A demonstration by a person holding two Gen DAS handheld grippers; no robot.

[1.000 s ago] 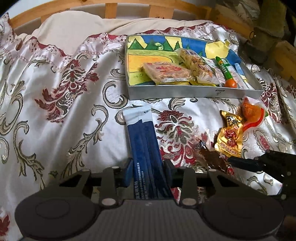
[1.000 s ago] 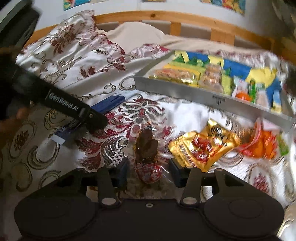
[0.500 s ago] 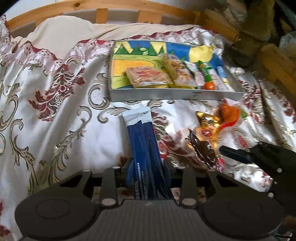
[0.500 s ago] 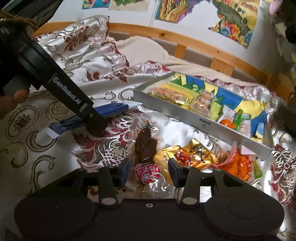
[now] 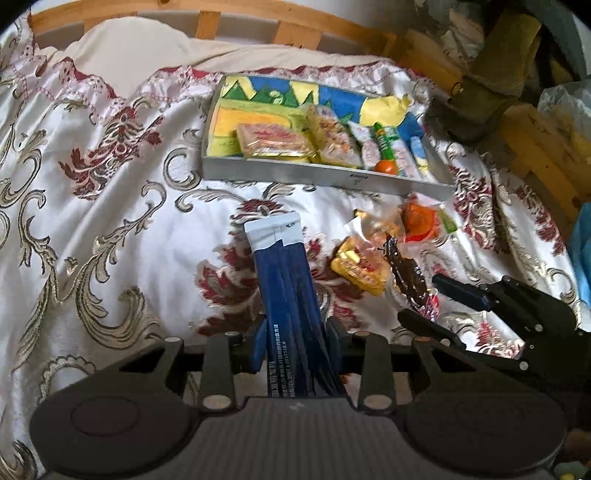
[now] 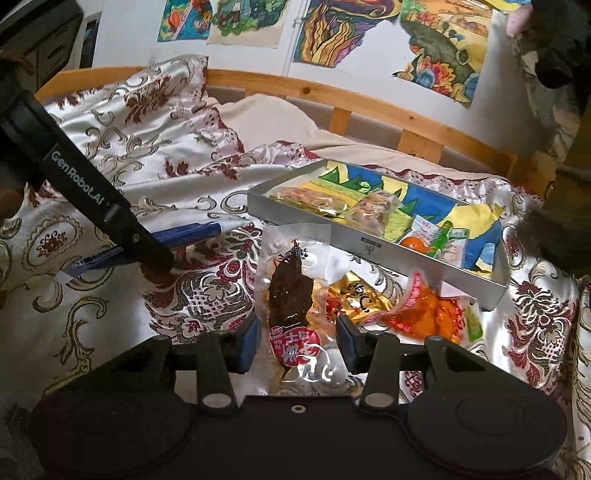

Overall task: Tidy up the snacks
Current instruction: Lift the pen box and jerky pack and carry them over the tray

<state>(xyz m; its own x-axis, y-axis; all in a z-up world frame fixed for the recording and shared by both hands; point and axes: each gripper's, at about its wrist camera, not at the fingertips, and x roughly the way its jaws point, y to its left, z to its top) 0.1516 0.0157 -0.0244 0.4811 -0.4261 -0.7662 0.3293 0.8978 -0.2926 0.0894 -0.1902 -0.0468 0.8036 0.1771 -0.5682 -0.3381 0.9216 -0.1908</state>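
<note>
Tools (image 5: 296, 345) over brocade bedspread (image 5: 110, 221), wooden headboard (image 6: 369, 103).

Tray (image 5: 325, 173) on bedspread (image 5: 110, 229), snacks inside. Before tray: sachets (image 5: 288, 280) left, pouch (image 5: 406, 277) and packets (image 5: 360, 266) right.

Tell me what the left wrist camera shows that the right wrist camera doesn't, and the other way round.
Only the left wrist view shows the left tongs shut on the flat blue and white sachet packs, and the wooden furniture at the far right.

Only the right wrist view shows the colourful paintings on the wall and the red label on the clear vacuum pack of dark brown meat held between the right tongs.

Both show the grey tray with a painted floor, the gold foil snack packet, the orange snack packet, and the floral satin bedspread.
</note>
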